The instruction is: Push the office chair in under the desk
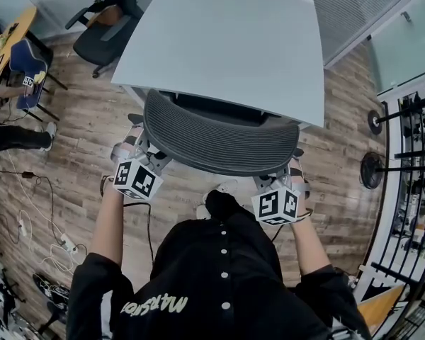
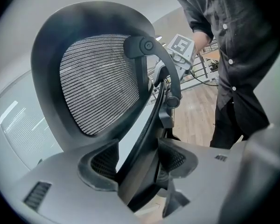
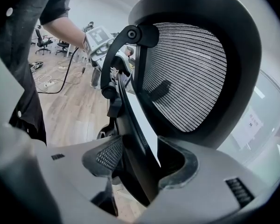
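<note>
The black mesh office chair [image 1: 219,139] stands with its seat hidden under the white desk [image 1: 227,41]; its backrest is right at the desk's near edge. My left gripper [image 1: 142,151] holds the backrest's left edge and my right gripper [image 1: 292,170] its right edge. In the left gripper view the backrest frame [image 2: 130,125] runs between the pads of the left gripper [image 2: 139,164], which press on it. The right gripper [image 3: 142,160] is closed the same way on the dark frame bar [image 3: 130,139]. Each gripper view also shows the other gripper's marker cube beyond the chair.
A second office chair [image 1: 106,27] stands at the desk's far left corner, and a blue chair [image 1: 25,62] sits further left. Cables and a power strip [image 1: 60,243] lie on the wooden floor at left. Metal racks [image 1: 411,161] and a round stand base [image 1: 372,170] are at right.
</note>
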`<state>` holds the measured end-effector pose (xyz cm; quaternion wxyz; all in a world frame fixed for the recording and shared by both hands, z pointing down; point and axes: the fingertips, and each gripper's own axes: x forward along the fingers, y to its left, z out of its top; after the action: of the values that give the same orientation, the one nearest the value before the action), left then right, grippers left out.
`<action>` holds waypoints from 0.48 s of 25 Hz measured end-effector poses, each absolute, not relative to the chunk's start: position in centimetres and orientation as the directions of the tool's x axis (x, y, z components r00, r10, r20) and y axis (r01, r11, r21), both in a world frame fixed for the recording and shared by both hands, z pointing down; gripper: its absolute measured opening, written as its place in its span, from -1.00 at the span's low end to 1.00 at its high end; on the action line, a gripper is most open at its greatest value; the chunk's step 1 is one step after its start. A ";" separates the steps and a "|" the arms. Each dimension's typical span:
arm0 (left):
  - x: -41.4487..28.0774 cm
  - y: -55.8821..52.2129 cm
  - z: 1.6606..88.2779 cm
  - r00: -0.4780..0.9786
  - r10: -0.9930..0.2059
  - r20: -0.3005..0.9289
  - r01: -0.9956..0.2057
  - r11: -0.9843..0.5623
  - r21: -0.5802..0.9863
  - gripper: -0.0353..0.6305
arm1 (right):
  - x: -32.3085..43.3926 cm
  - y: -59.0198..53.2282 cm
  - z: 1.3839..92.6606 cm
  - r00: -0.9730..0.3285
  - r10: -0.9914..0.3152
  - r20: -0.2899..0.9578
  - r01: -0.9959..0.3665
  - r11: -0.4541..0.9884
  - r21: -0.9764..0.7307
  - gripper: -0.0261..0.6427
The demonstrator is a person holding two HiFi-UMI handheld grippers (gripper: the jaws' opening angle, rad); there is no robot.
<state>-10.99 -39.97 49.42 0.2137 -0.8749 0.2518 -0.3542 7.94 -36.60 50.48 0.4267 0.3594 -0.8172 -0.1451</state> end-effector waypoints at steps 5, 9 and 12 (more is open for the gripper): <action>-10.9 -41.4 49.7 0.619 -0.594 0.514 -0.293 -0.781 -0.551 -0.06 | 7.9 -37.9 50.7 -0.374 -0.714 0.591 -0.463 0.697 0.548 -0.18; -10.6 -42.3 49.6 0.617 -0.597 0.512 -0.294 -0.779 -0.554 -0.06 | 8.3 -39.0 50.7 -0.373 -0.712 0.595 -0.464 0.698 0.545 -0.17; -10.4 -43.0 49.7 0.618 -0.595 0.514 -0.294 -0.781 -0.551 -0.06 | 8.5 -39.6 50.7 -0.372 -0.711 0.596 -0.464 0.699 0.544 -0.17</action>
<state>-10.42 -42.98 49.69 0.2119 -0.8741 0.2543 -0.3555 8.48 -39.63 50.68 0.4291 0.3603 -0.8157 -0.1438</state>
